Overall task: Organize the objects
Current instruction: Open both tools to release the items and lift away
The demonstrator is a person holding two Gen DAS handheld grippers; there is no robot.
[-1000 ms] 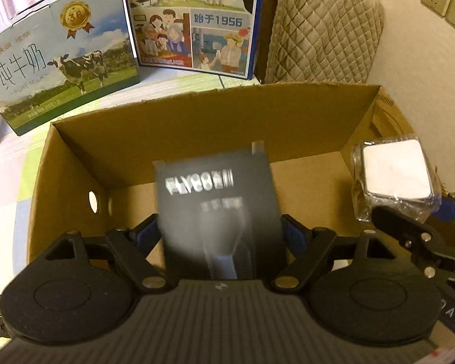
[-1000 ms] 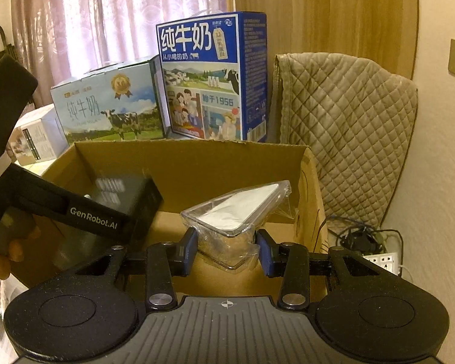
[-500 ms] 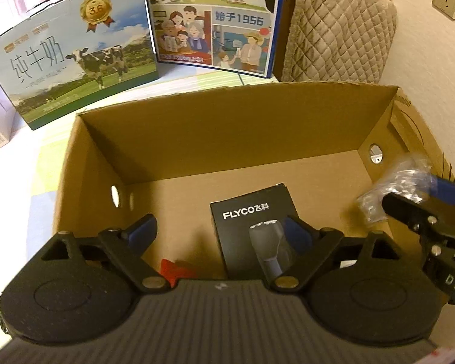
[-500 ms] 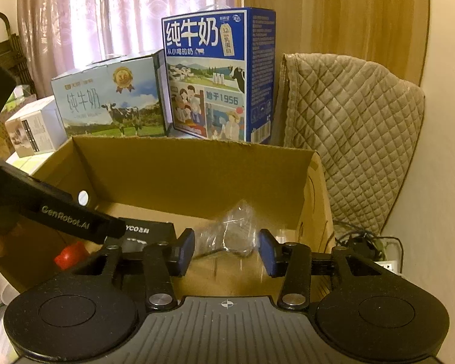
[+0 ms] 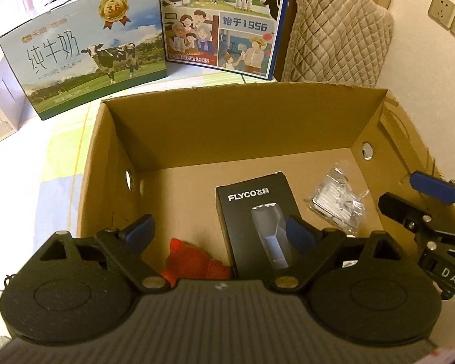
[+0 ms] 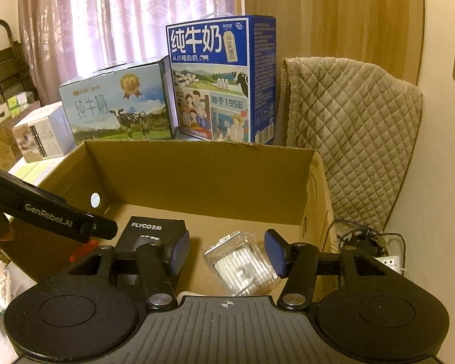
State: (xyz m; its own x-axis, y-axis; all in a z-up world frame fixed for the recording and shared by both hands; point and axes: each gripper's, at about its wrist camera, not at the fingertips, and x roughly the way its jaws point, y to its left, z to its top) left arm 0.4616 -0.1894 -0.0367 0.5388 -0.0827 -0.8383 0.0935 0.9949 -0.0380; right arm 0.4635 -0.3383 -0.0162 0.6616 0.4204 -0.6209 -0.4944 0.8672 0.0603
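An open cardboard box (image 5: pixel 236 121) (image 6: pixel 197 176) fills both views. On its floor lie a black FLYCO shaver box (image 5: pixel 254 212) (image 6: pixel 154 229), a clear plastic packet of white pads (image 5: pixel 338 203) (image 6: pixel 242 264) to its right, and a red object (image 5: pixel 191 261) partly hidden behind my left gripper. My left gripper (image 5: pixel 220 230) hangs open above the box's near side, holding nothing. My right gripper (image 6: pixel 226 250) is open over the packet, which lies loose beneath it. The right gripper's arm shows at the right edge of the left wrist view.
Two milk cartons stand behind the box: a pale one with a cow (image 5: pixel 85 48) (image 6: pixel 118 106) and a taller blue one (image 5: pixel 224 21) (image 6: pixel 224 79). A quilted beige cover (image 6: pixel 352 130) is at the right, a power strip with cables (image 6: pixel 382 254) below it.
Both grippers opened: the left let go of the FLYCO box, the right released the plastic packet. Both things now lie on the box floor, and the grippers have drawn back.
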